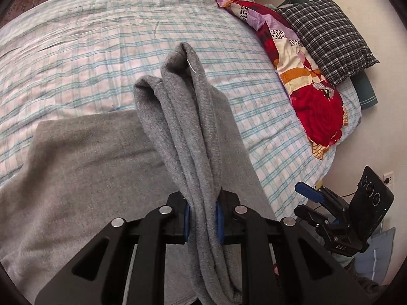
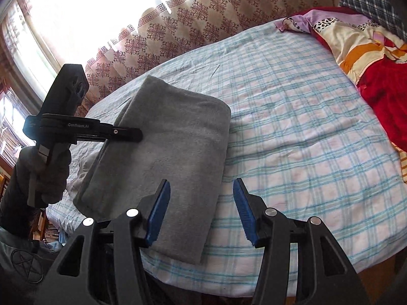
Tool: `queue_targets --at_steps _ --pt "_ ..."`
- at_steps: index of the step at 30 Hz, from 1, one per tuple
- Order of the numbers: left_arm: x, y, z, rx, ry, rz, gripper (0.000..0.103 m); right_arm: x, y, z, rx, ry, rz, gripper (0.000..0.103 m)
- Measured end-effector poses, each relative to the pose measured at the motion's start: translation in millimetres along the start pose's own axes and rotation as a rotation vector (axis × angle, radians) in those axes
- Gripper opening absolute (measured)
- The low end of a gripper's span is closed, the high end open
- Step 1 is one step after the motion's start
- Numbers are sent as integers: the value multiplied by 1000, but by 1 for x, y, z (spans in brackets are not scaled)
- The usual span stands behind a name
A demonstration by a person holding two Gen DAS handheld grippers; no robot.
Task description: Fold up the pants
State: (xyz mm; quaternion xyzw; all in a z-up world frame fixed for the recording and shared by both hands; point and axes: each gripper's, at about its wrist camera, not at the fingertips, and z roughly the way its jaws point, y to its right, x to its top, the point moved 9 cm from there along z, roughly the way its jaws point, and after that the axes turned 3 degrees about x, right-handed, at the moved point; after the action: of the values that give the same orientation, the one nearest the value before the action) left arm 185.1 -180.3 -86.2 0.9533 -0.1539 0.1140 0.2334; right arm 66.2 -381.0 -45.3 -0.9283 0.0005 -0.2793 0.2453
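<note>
Grey fleece pants (image 1: 84, 157) lie folded on the checked bed sheet (image 1: 101, 50). My left gripper (image 1: 203, 218) is shut on a bunched fold of the pants (image 1: 188, 117), which stands up in front of its blue pads. In the right wrist view the pants (image 2: 175, 137) form a folded rectangle, and the left gripper (image 2: 134, 135) clamps their left edge. My right gripper (image 2: 201, 208) is open and empty, hovering over the near corner of the pants. It also shows at the right of the left wrist view (image 1: 309, 204), off the bed edge.
A red floral quilt (image 1: 305, 81) and a black checked pillow (image 1: 328, 38) lie along the right side of the bed. A patterned curtain (image 2: 178, 33) hangs behind the bed, with a bright window to its left.
</note>
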Motion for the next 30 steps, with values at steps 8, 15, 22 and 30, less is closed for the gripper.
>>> queue_targets --at_steps 8,15,22,30 --pt "-27 -77 -8 40 -10 -116 15 -7 -23 19 -11 -66 -46 52" --pt "-46 -107 -2 21 -20 -165 16 -24 -50 47 -14 -167 -112 52" --pt "-49 -123 12 49 -31 -161 18 -51 -53 79 -100 -288 -180 53" --pt "-54 -139 13 174 2 -131 56 -48 -50 77 -109 -284 -169 55"
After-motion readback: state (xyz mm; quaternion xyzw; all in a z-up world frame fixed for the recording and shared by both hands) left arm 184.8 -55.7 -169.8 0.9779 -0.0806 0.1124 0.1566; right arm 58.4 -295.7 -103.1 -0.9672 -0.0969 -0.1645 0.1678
